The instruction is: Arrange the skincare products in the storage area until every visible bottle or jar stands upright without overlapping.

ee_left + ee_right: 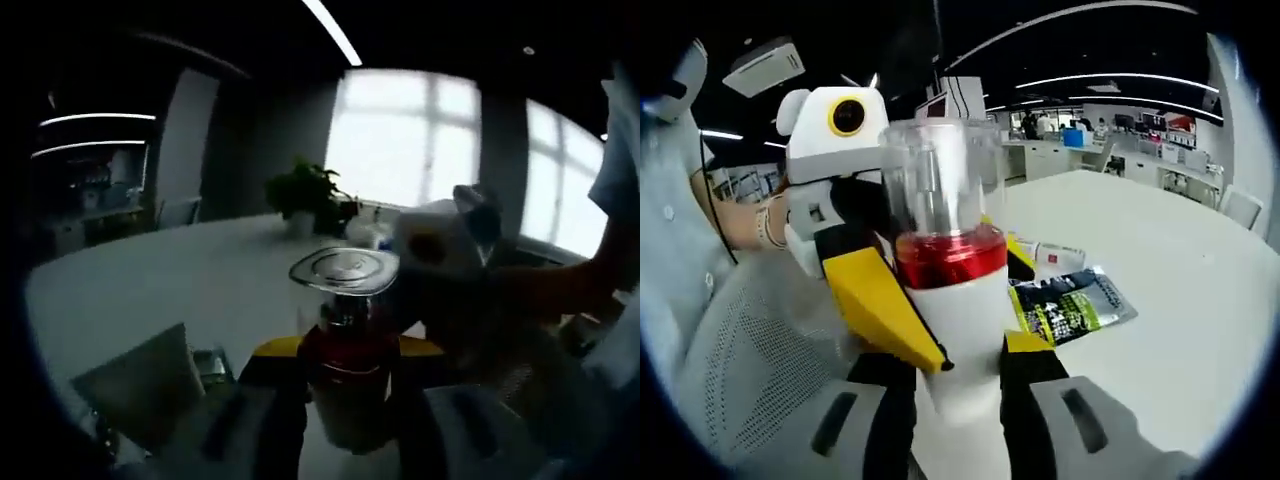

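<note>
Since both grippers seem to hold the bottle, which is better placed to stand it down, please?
Probably right: the right gripper grips the white, red-banded, clear-capped bottle low on its body, with bare white table just ahead.

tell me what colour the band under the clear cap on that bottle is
Red, on the white bottle held between both grippers; clearest in the right gripper view.

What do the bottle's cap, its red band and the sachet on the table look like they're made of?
Cap: clear glossy plastic, likely; the room shows through it. Red band: shiny, possibly metallic or lacquered plastic. Sachet: glossy printed foil or plastic film, crinkled with glare.
</note>
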The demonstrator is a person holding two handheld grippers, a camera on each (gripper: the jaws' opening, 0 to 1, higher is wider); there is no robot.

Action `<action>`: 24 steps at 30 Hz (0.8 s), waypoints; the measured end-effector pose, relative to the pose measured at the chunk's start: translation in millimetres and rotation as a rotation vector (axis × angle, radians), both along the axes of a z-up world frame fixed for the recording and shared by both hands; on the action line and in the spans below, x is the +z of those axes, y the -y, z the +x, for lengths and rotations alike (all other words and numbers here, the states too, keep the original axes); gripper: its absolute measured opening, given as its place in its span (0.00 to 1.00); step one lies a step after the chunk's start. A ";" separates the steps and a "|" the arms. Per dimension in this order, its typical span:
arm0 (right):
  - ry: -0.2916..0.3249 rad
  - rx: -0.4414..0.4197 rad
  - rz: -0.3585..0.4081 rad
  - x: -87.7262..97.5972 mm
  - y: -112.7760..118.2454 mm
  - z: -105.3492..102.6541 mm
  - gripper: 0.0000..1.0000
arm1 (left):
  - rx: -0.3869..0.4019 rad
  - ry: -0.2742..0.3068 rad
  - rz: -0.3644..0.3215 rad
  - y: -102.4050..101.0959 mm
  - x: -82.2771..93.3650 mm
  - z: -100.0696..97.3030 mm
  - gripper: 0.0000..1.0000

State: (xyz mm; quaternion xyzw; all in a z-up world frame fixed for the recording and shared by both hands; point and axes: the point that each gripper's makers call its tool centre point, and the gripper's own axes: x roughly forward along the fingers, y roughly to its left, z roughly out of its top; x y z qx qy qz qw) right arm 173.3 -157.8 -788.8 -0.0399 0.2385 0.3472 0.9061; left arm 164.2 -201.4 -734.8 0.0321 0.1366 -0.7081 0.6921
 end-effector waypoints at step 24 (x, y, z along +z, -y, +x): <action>-0.051 0.060 -0.132 -43.8 5.7 10.4 0.31 | 0.016 0.056 0.127 1.1 -41.8 5.6 0.28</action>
